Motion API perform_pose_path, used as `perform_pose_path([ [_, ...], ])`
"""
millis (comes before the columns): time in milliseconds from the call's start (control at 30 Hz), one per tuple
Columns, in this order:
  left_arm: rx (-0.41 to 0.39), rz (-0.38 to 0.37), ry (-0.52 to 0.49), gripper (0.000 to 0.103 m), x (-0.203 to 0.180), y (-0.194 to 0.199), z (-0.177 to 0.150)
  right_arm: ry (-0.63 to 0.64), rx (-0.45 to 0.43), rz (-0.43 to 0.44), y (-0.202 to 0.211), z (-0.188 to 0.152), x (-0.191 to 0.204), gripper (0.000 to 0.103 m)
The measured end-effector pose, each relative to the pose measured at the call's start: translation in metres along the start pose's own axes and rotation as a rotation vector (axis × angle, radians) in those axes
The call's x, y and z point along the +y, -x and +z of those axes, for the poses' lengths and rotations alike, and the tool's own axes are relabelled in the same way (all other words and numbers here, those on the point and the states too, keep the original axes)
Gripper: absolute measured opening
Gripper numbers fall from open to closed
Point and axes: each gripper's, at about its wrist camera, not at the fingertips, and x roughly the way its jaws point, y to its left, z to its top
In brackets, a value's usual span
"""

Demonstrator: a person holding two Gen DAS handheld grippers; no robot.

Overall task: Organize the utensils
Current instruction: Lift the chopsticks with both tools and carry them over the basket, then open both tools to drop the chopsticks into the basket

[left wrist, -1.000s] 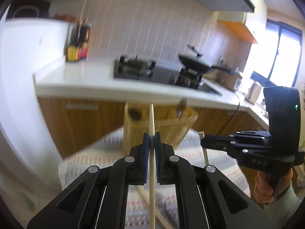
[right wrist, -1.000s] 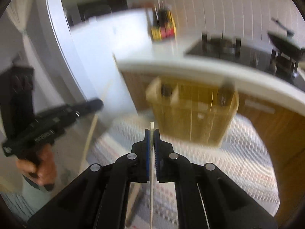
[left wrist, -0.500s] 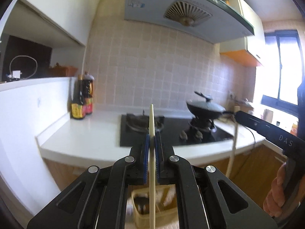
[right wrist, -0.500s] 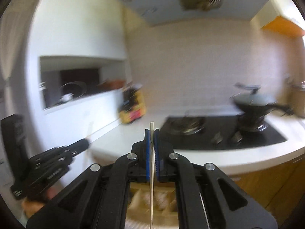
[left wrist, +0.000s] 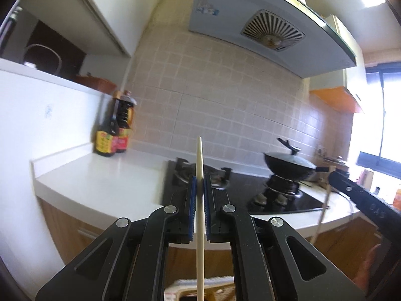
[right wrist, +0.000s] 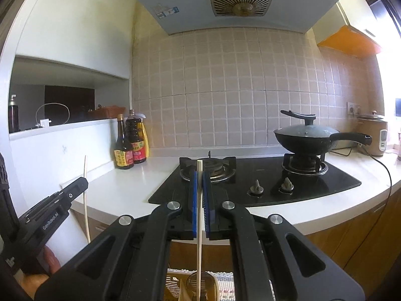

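My left gripper [left wrist: 199,176] is shut on a pale wooden chopstick [left wrist: 199,225] that stands upright between its blue pads. The right gripper [right wrist: 199,173] is likewise shut on a second upright chopstick [right wrist: 199,238]. Each shows in the other's view: the right gripper [left wrist: 334,173] with its chopstick [left wrist: 323,210] at the right edge, the left gripper [right wrist: 84,180] with its chopstick [right wrist: 86,195] at the lower left. A wooden utensil basket [right wrist: 174,282] peeks in below the fingers, mostly hidden, on a striped cloth [right wrist: 224,279].
A white counter [right wrist: 130,188] carries a black gas hob [right wrist: 263,183], a lidded wok [right wrist: 305,138], sauce bottles [right wrist: 129,145] at the back left and a rice cooker [right wrist: 373,135] at the right. A range hood [right wrist: 238,2] hangs above. Wooden cabinets run under the counter.
Both views have swung up from the basket and cloth to the counter and hob; the basket has dropped to the bottom edge. Both grippers stay shut on their chopsticks.
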Motion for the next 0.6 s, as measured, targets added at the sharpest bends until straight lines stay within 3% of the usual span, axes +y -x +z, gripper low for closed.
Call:
perform_pose_path([
  [133, -0.024, 0.030, -0.002, 0.004, 0.001, 0.002, -0.014, 0.027, -0.041, -0.021, 0.004, -0.015, 0.004, 0.003],
  [367, -0.007, 0.011, 0.017, 0.005, 0.006, 0.012, -0.025, -0.004, 0.013, 0.010, 0.004, -0.034, -0.002, 0.003],
  [600, 0.066, -0.052, 0.063, 0.043, 0.020, 0.033, -0.022, -0.105, 0.115, 0.070, 0.014, -0.037, -0.019, 0.004],
])
